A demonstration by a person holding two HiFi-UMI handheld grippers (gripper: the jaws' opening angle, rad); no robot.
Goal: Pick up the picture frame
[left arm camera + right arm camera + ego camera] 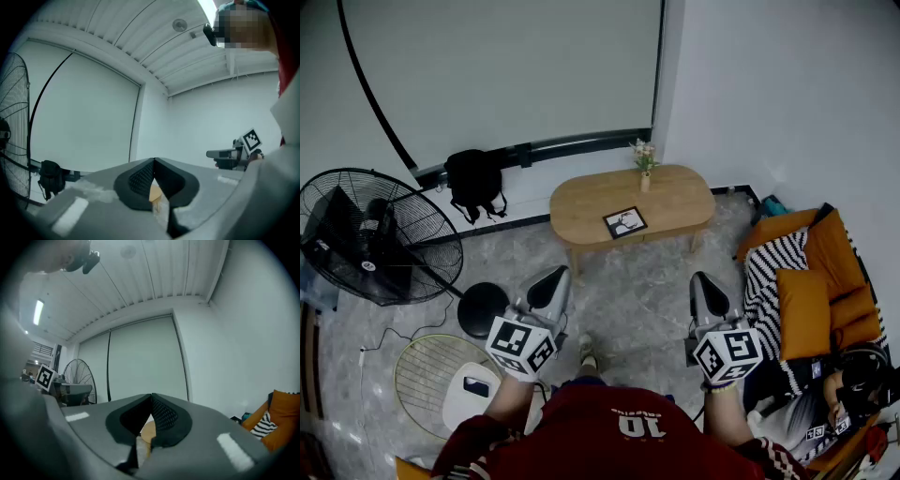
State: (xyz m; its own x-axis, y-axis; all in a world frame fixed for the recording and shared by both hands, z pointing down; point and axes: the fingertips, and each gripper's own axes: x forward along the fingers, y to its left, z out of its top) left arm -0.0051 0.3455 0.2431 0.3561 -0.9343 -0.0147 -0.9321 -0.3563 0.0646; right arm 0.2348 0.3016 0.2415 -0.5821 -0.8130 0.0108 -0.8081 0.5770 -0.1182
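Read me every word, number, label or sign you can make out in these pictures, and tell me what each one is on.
"10", white, on the red shirt, as the picture shows it.
Small print above it: too small to read.
Fan badge: blurred.
Picture frame: no legible words.
Cubes on left gripper and right gripper: square patterns only.

Table: oval light-wood coffee table [675,201], standing on the floor near the wall.
Table top, front: black-framed picture frame [625,223], lying flat, askew to the table's edge.
Table top, rear edge: small vase of pale flowers [645,177], upright, apart from the frame.
Floor: grey marbled stone floor [647,286].
Floor, left: black round fan base [482,308]; black backpack [475,184] against the wall; round wire grille [431,371], lying flat.
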